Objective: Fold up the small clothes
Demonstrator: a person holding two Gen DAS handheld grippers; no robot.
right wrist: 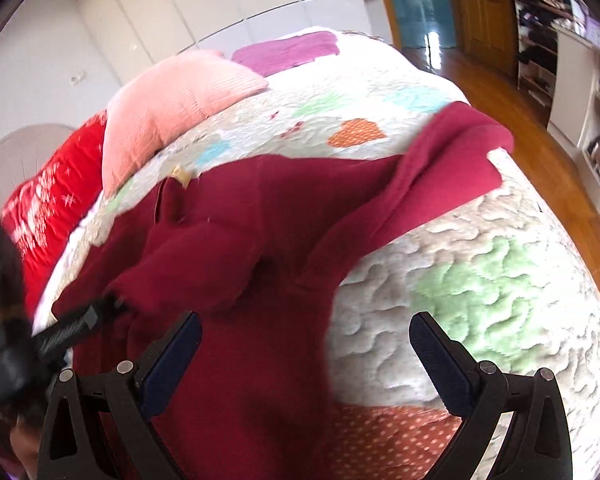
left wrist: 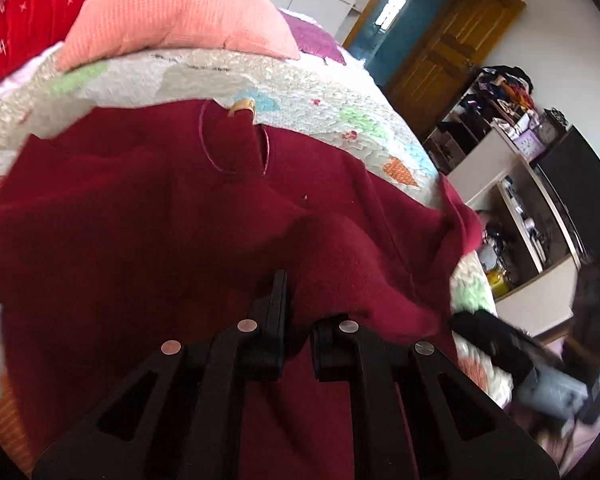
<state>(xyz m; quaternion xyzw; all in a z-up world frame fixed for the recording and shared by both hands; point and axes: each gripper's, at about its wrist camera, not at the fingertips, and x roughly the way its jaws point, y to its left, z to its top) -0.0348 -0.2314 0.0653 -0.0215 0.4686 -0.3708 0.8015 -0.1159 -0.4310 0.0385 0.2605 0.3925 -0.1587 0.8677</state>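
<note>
Quilted bed (right wrist: 480, 280) carries maroon garment (left wrist: 160, 240), mostly spread; one sleeve (right wrist: 204, 268) pulled inward, folding barely begun. Left gripper (right wrist: 112, 308): jaws pinching sleeve cloth. Right gripper (right wrist: 304, 344): jaws spread, empty.

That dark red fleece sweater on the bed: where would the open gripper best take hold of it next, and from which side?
Probably the free sleeve end of the dark red fleece sweater, approached from the bare patterned quilt side. It stretches away from the body in a single flat layer, so the right gripper, open, could pinch its edge cleanly.
</note>
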